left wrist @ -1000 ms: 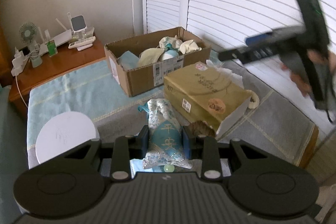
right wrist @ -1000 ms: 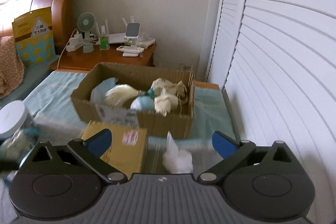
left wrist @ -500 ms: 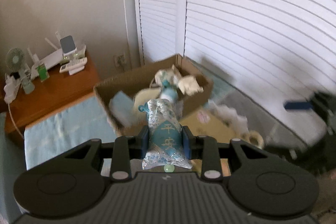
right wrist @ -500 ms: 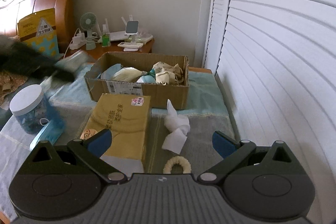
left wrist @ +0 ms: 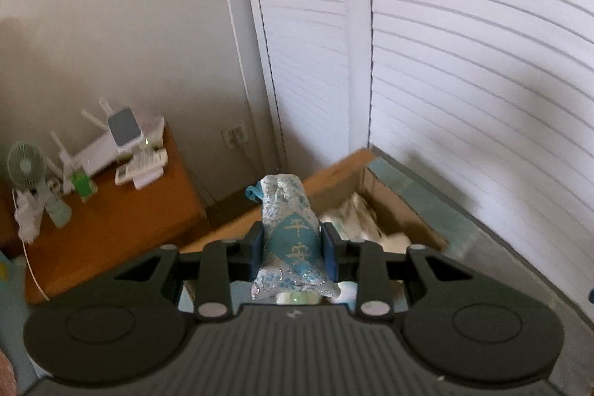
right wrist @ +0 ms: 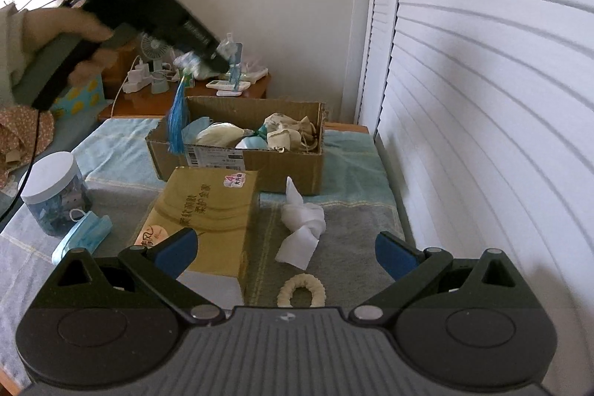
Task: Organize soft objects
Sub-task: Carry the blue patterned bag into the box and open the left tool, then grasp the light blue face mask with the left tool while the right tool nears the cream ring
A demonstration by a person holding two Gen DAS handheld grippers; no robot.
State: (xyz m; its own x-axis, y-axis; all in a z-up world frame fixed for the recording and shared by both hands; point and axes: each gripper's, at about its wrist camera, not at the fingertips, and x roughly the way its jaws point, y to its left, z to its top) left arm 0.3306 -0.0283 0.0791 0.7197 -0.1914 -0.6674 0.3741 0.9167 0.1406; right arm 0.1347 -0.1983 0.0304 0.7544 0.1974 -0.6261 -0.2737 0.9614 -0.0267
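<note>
A small blue embroidered pouch (left wrist: 291,240) is being gripped between the two blue pads of the left gripper (left wrist: 293,249), which are pressed against its sides. The pouch is being held upright, its tied neck pointing away from the camera, above the cardboard box (left wrist: 404,210). In the right wrist view the same gripper (right wrist: 208,58) is being carried in the air by a hand (right wrist: 70,36), above and behind the near left corner of the box (right wrist: 237,162), and a blue tassel (right wrist: 176,121) is hanging down from the pouch in front of that corner. That part of the view is blurred, so whether the tassel is touching the box cannot be told.

The right gripper (right wrist: 286,251) is being held with its jaws spread wide and nothing between them, low over the blanket-covered bed (right wrist: 352,236). Just ahead of it a cream fabric ring (right wrist: 301,290) and a knotted white cloth (right wrist: 302,225) are lying on the blanket. A yellow tissue box (right wrist: 208,218) is lying to their left, just in front of the cardboard box. Further left a jar with a white lid (right wrist: 54,192) is standing, and a blue face mask (right wrist: 83,236) is lying just beside it.

Inside the cardboard box, several pale cloth pouches and bundles (right wrist: 286,132) are piled together. Behind the box, a small fan (right wrist: 150,49) is standing on a wooden nightstand (right wrist: 148,102).
</note>
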